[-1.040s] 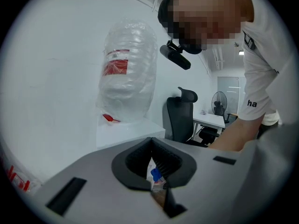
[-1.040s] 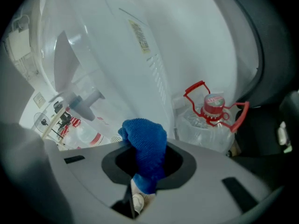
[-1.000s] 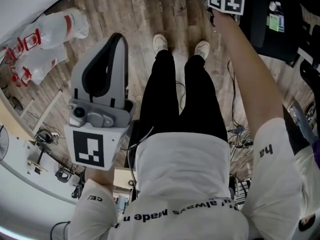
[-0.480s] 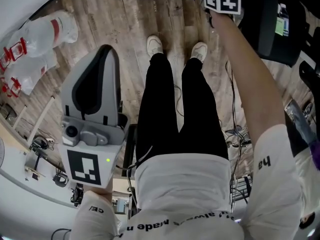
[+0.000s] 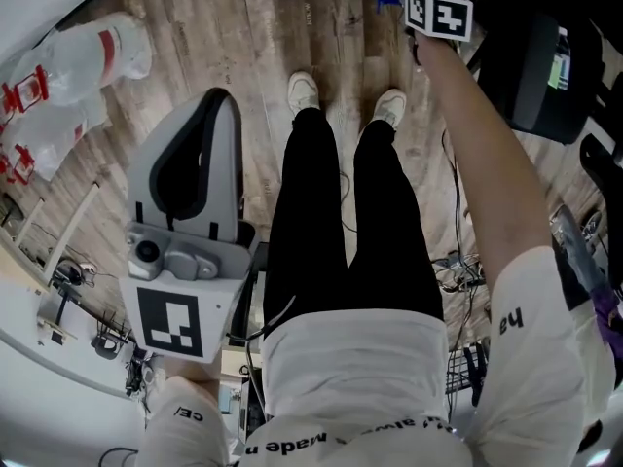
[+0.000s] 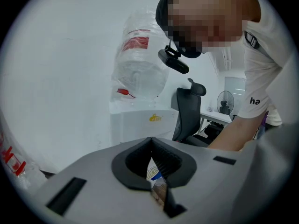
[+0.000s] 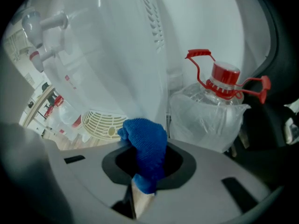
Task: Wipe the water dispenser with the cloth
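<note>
While I look down past my legs, my left hand-held gripper (image 5: 219, 105) hangs at 9 o'clock over the wooden floor (image 5: 292, 37). My right hand-held gripper (image 5: 436, 16) is stretched out at 1 o'clock.

From the left gripper view, its jaws are closed together on nothing. The white water dispenser (image 6: 135, 125) stands at 12 o'clock, with a bottle (image 6: 140, 64) on top.

From the right gripper view, the jaws are clamped on the blue cloth (image 7: 145, 148), bunched at the centre just in front of the dispenser's white side. I cannot tell whether it touches. The taps (image 7: 46, 22) sit at 10 o'clock and a red-capped jug (image 7: 210, 120) at 3 o'clock.
</note>
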`<state>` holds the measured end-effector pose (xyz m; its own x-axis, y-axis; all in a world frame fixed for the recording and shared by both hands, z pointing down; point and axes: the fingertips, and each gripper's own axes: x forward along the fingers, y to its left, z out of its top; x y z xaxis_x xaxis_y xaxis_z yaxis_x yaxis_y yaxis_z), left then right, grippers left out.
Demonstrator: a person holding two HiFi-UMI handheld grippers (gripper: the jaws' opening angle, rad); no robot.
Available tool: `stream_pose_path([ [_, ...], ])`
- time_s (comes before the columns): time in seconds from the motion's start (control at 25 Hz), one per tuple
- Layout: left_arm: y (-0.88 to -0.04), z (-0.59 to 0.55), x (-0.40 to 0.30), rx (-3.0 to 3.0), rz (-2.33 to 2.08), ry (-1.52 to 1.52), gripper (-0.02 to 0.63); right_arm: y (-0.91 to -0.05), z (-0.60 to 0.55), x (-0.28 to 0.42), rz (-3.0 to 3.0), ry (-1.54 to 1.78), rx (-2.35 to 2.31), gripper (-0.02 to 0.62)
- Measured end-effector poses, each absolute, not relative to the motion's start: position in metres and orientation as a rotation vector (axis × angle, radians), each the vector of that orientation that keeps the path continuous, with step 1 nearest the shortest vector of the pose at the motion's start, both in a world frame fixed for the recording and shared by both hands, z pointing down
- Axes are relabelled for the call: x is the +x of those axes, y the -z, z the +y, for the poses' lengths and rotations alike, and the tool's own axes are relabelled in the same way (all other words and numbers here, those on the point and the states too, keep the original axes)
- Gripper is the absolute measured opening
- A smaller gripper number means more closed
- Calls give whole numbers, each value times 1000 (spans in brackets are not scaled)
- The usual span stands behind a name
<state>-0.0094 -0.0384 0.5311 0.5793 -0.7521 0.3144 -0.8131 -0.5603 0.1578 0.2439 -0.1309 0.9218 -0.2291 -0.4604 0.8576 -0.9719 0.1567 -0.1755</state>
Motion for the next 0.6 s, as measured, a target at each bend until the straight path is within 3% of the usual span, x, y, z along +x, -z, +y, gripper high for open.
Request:
stream_pose_path([
  [0.6, -530, -30, -26, 2493, -1306, -295, 19, -931, -115, 222, -1751, -1054, 1318, 69],
])
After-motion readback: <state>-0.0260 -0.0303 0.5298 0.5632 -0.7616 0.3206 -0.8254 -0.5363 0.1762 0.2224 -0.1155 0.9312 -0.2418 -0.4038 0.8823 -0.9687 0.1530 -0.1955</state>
